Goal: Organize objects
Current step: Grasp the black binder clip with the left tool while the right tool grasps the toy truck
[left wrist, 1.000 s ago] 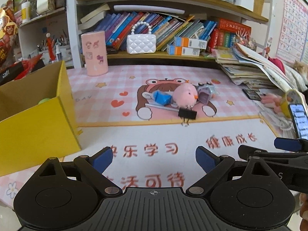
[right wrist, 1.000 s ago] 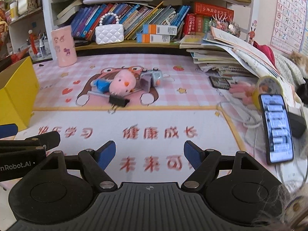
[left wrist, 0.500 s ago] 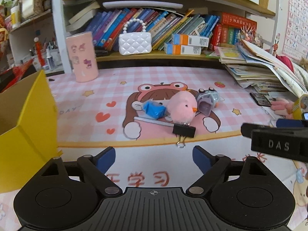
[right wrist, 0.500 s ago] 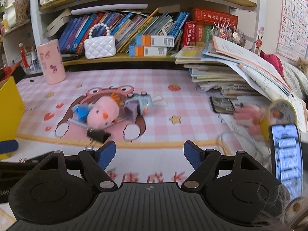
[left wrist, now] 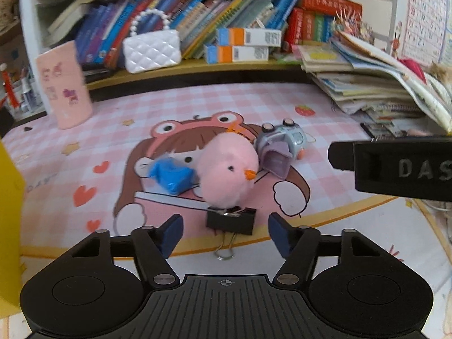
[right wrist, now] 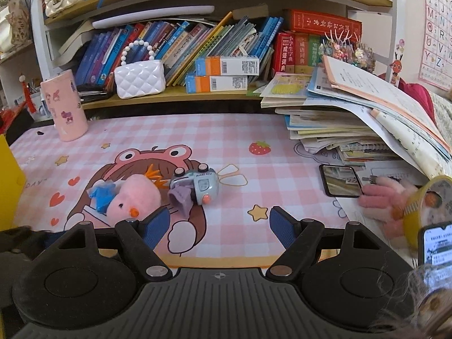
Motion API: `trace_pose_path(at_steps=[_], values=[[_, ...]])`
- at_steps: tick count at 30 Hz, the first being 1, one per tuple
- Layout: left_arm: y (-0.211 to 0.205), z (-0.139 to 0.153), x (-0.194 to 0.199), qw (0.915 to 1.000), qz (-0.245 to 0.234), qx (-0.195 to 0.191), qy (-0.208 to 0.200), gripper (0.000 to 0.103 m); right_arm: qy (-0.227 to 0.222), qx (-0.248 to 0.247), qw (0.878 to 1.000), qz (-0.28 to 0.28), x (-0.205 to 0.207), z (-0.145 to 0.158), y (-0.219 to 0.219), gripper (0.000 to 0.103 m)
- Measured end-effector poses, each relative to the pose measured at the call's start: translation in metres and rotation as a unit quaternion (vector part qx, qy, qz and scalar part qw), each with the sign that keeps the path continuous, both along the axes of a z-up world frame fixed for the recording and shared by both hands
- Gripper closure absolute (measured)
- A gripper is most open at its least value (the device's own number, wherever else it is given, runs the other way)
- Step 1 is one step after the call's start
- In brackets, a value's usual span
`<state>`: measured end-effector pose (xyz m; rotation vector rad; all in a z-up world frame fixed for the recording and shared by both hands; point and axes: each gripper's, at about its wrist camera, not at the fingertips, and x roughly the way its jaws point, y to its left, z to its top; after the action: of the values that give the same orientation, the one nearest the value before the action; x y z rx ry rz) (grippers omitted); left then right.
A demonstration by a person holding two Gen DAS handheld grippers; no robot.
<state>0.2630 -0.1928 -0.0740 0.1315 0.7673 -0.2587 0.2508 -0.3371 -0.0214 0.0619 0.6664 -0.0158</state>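
A pink plush chick (left wrist: 228,169) lies on the pink mat among a blue wrapped piece (left wrist: 169,175), a black binder clip (left wrist: 231,221), a grey toy truck (left wrist: 282,147) and a white strip (left wrist: 169,199). My left gripper (left wrist: 226,234) is open, its fingertips either side of the clip, just short of it. My right gripper (right wrist: 219,227) is open and empty, in front of the chick (right wrist: 134,197) and the truck (right wrist: 196,189). A right gripper finger (left wrist: 395,169) shows in the left wrist view.
A yellow box (left wrist: 8,197) stands at the left. A pink cup (left wrist: 65,90) and white handbag (left wrist: 152,48) sit at the back by a bookshelf. A pile of books and papers (right wrist: 353,118), a phone (right wrist: 340,180) and a tape roll (right wrist: 426,206) lie on the right.
Both grippers have moved forward toward the cluster of objects. The binder clip now sits between my left fingertips. Both stay open.
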Motion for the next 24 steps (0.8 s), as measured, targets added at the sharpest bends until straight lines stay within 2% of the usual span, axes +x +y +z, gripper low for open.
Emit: trace_pose_path(at_steps=[4,7,13,18,21,24], values=[[-0.006,-0.012,0.009,0.9999,-0.008,0.014,0.003,0.049,0.005,0.001,1.0,0.011,0.006,-0.002,-0.001,0.027],[-0.005,-0.01,0.008,0.9998,-0.016,0.01,-0.002,0.063,0.013,0.008,1.0,0.019,0.013,-0.005,-0.001,0.027],[0.018,0.006,-0.015,0.9999,0.002,-0.009,-0.005,0.063,0.015,0.014,0.999,0.026,0.036,-0.014,-0.001,0.027],[0.048,0.019,-0.042,0.999,0.034,-0.029,-0.005,0.063,0.043,-0.025,0.996,0.074,0.069,-0.034,0.014,0.027],[0.065,0.024,-0.053,0.9978,0.057,-0.035,0.001,0.063,0.044,-0.051,0.994,0.09,0.084,-0.046,0.021,0.027],[0.078,0.028,-0.059,0.9963,0.076,-0.039,0.004,0.063,0.041,-0.048,0.994,0.09,0.098,-0.053,0.024,0.027]])
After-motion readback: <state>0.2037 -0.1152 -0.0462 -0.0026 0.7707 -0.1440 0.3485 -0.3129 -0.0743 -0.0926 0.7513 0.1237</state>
